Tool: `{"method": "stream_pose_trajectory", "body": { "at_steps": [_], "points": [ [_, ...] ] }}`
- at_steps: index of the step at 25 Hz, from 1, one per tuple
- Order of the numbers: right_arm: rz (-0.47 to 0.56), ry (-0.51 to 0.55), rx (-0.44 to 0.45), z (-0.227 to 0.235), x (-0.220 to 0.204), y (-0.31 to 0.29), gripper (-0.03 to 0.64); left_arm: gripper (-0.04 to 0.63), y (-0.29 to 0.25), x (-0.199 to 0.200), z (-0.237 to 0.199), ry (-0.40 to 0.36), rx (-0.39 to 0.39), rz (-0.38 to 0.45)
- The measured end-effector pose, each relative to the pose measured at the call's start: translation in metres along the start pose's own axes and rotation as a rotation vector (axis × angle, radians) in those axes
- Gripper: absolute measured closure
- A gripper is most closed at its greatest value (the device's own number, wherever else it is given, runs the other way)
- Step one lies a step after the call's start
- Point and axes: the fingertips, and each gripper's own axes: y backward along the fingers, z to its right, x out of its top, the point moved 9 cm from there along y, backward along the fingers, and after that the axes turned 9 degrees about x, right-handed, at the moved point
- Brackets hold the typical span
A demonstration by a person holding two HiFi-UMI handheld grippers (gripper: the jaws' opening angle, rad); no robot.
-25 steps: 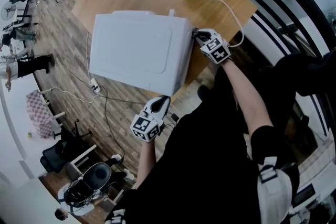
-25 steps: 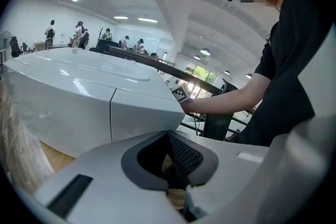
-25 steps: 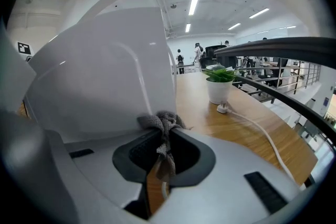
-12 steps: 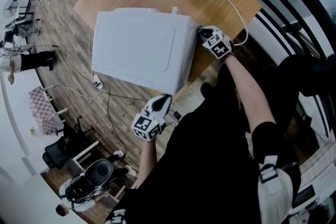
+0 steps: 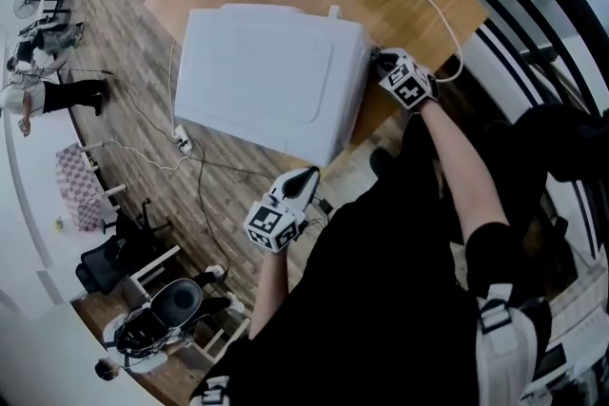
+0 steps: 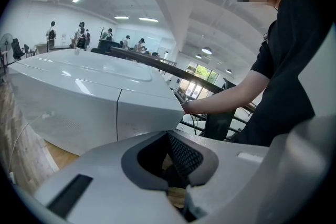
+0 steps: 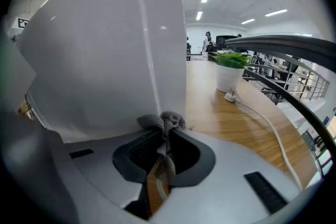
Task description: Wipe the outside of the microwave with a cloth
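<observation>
Microwave (image 5: 271, 81): side wall dead ahead of my right gripper (image 5: 381, 62), jaws pinching cloth (image 7: 163, 123), seemingly touching it; left gripper (image 5: 304, 178) closed, empty, farther off.

Right arm reaches forward, its hand-held gripper (image 5: 383, 62) clamped on a grey cloth (image 7: 163, 122). Left hand-held gripper (image 5: 304, 176) sits near the torso, jaws together, empty.

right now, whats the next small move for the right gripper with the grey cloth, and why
Probably slide the right gripper along the white box-shaped microwave's side panel: its jaws are shut on the grey woven cloth, which touches that panel near its edge, leaving the broad face to cover.
</observation>
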Motion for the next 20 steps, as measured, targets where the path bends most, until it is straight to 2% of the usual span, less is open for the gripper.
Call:
{"method": "stream_pose_trajectory", "body": {
  "at_steps": [15, 20],
  "points": [
    [-0.063, 0.042, 0.07, -0.053, -0.019, -0.008, 0.575, 0.592, 0.018, -0.011, -0.001, 0.0, -0.001, 0.023],
    [-0.061, 0.044, 0.066, -0.068, -0.024, -0.011, 0.575, 0.592, 0.023, -0.017, -0.002, 0.006, -0.006, 0.029]
  ]
}}
